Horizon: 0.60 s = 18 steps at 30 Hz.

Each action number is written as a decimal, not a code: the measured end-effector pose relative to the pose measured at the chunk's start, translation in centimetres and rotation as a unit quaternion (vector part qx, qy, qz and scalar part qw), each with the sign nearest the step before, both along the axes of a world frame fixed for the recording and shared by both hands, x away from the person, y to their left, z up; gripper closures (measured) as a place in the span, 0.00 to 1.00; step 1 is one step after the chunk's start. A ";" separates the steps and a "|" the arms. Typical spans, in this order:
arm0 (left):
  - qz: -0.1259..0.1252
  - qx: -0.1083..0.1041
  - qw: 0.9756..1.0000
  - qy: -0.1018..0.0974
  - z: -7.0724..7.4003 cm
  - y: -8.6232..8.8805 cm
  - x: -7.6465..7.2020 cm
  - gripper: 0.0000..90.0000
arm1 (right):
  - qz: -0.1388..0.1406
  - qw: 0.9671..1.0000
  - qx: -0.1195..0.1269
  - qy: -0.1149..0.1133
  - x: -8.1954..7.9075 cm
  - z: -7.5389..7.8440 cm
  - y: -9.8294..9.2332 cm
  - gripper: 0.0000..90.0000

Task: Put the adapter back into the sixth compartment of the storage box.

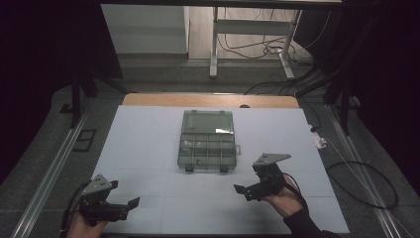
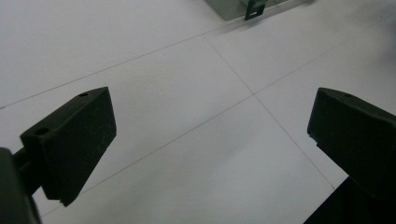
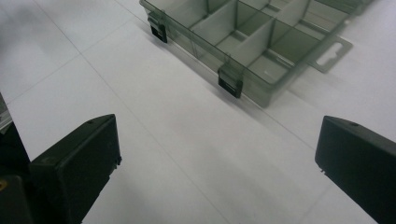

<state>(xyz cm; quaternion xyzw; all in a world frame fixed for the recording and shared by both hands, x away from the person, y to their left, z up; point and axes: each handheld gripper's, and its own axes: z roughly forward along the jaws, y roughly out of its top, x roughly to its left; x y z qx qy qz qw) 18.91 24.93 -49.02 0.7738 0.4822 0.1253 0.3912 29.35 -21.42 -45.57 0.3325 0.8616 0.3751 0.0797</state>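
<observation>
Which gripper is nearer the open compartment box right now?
Right. The right gripper sits just off the compartment box's near right corner, jaws apart. The left gripper is farther off, toward the table's near left corner, also open.

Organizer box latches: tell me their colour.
The latches are black, on a smoky translucent grey organizer box. The right gripper view shows them best.

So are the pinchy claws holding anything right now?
No. The left gripper and the right gripper both have their jaws wide open over the bare white table. The open compartment box lies untouched.
</observation>
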 end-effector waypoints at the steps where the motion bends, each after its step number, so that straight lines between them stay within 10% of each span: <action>1: 0.000 0.000 1.000 0.000 0.0 0.0 0.0 0.02 | -0.001 1.000 -0.002 -0.001 -0.1 0.0 -0.2 0.00; 18: 0.000 -0.006 1.000 -0.001 0.0 0.1 0.0 0.02 | -0.047 0.999 0.014 -0.010 -2.4 -0.1 -4.7 0.00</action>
